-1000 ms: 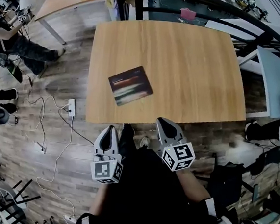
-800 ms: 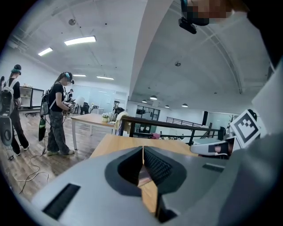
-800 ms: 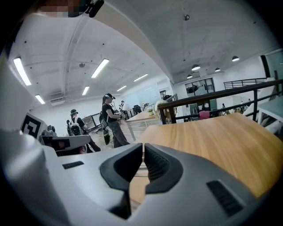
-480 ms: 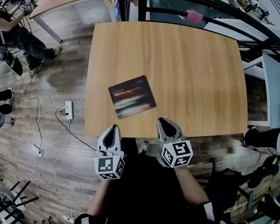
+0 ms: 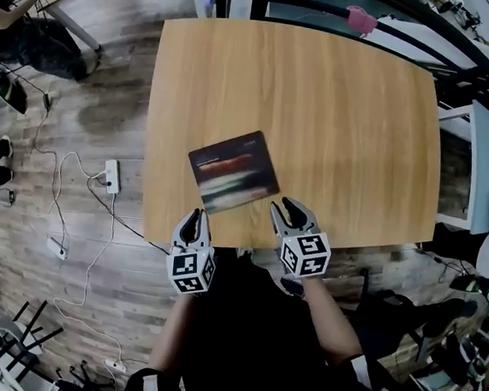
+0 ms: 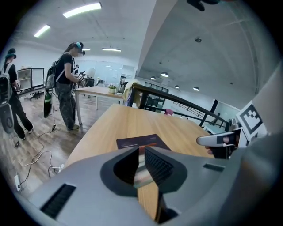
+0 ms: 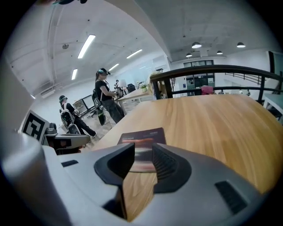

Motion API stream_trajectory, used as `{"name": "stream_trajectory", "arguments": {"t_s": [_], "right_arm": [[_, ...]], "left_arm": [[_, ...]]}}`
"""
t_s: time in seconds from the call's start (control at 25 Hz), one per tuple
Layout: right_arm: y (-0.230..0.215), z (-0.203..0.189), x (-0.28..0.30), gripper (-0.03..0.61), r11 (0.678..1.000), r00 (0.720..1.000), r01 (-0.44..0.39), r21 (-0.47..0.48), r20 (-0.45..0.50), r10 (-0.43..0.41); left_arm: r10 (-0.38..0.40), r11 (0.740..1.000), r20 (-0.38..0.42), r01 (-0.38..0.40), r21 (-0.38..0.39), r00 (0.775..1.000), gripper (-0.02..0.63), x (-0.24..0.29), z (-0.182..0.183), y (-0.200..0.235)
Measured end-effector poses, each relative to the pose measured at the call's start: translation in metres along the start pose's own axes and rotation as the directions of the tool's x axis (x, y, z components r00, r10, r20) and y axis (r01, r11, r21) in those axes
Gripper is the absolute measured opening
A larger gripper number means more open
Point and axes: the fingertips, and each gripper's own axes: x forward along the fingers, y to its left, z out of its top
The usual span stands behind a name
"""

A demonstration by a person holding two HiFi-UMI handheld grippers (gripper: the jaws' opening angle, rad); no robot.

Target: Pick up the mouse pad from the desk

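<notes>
Both grippers are brought down and forward to the near edge of the desk; the pad is not yet contacted.

At the left, the left gripper (image 5: 192, 217) is held over the near edge of the desk (image 5: 347, 114), its jaws drawn almost together with nothing between them. The mouse pad (image 5: 234, 170) is laid flat and slightly askew just ahead of the two grippers, untouched. At the right, the right gripper (image 5: 285, 207) is positioned just beside the pad's near right corner; its jaws have just been opening and are parted moderately, nothing clamped. A grasp at that corner is judged imminent.
</notes>
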Motion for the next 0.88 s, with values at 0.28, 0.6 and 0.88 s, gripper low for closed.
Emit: {"name": "stream_trajectory", "arguments": {"t_s": [0.28, 0.6, 0.88], "right_arm": [[-0.024, -0.036, 0.050, 0.198, 1.000, 0.989, 0.015, -0.027, -0.149, -0.019], [-0.050, -0.061, 0.087, 0.225, 0.999, 0.965, 0.047, -0.026, -0.257, -0.052], [-0.059, -0.077, 0.108, 0.227, 0.997, 0.944, 0.074, -0.026, -0.322, -0.078]], "left_arm": [[-0.008, 1.000, -0.124, 0.004, -0.031, 0.992, 0.203, 0.044, -0.032, 0.013], [-0.032, 0.996, -0.247, 0.011, -0.086, 0.969, 0.247, 0.075, -0.069, 0.016], [-0.045, 0.996, -0.297, 0.019, -0.089, 0.954, 0.256, 0.092, -0.081, 0.018]]}}
